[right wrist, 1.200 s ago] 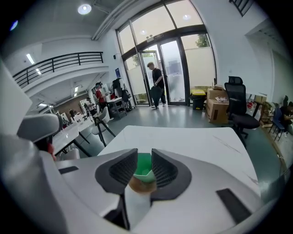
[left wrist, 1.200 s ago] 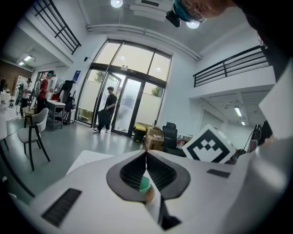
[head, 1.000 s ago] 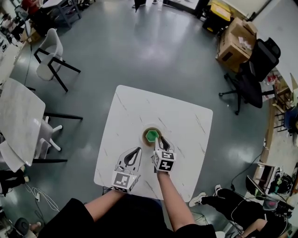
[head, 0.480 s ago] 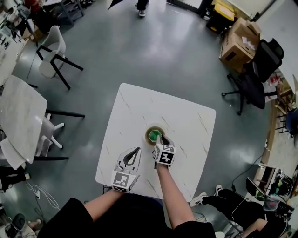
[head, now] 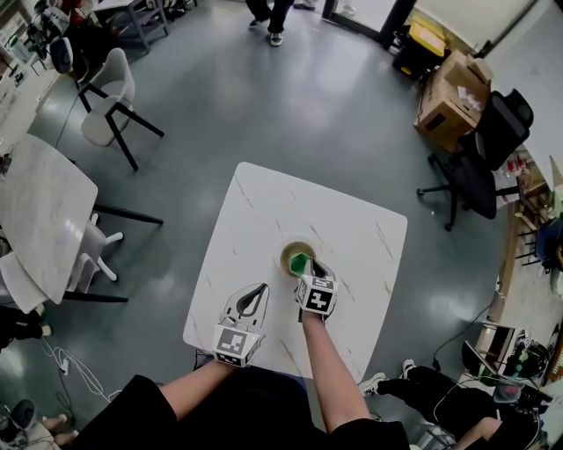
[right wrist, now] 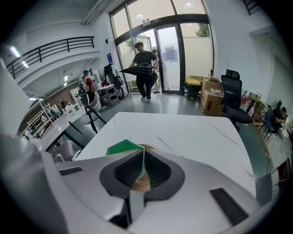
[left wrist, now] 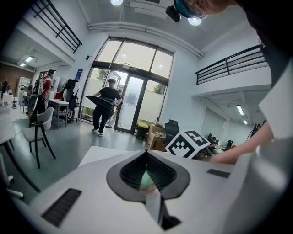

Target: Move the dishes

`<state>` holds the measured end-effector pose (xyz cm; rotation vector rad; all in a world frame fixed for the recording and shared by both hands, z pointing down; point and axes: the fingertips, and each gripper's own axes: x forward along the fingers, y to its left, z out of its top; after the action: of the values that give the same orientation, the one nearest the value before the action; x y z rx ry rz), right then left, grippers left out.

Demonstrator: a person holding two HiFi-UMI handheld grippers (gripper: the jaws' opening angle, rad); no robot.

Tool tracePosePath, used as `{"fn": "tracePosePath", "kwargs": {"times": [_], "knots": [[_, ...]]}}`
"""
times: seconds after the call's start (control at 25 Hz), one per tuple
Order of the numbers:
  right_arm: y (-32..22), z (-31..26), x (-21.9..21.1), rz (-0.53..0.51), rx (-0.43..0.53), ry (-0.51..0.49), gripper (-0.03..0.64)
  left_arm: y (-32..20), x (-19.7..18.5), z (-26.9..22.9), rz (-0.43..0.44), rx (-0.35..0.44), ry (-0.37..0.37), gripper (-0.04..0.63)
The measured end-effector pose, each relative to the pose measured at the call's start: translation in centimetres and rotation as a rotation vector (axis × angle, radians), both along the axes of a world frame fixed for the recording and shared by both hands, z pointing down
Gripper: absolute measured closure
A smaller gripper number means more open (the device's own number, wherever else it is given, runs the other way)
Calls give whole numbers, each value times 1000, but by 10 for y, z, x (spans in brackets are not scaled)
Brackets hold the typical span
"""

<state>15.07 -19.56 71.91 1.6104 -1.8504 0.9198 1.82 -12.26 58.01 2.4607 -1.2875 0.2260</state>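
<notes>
Two grippers: the right gripper (head: 310, 267) has just been closing and now pinches the near wall of the green dish (head: 301, 262); the left gripper (head: 261, 289), jaws together on nothing, hangs at lower left.
Green dish: nested in the tan bowl (head: 291, 249), mid-frame on the white desk (head: 255, 206).
Meaning: the grasp looks made, so lifting comes next; the bowl might drag along.
Around: grey chair (head: 110, 92) upper left, cardboard box (head: 449, 88) and office chair (head: 482, 145) upper right, person (head: 273, 13) at top.
Obstacles: none near the dishes.
</notes>
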Motion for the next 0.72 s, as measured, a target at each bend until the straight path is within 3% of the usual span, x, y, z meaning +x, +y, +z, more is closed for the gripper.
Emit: {"fn": "tracePosePath", "kwargs": {"times": [0.32, 0.72], "knots": [[24, -47, -15, -30, 68, -12, 591, 27, -33, -5, -19, 3, 10, 578], [100, -48, -85, -123, 51, 6, 591, 87, -95, 0, -26, 15, 4, 578]]}}
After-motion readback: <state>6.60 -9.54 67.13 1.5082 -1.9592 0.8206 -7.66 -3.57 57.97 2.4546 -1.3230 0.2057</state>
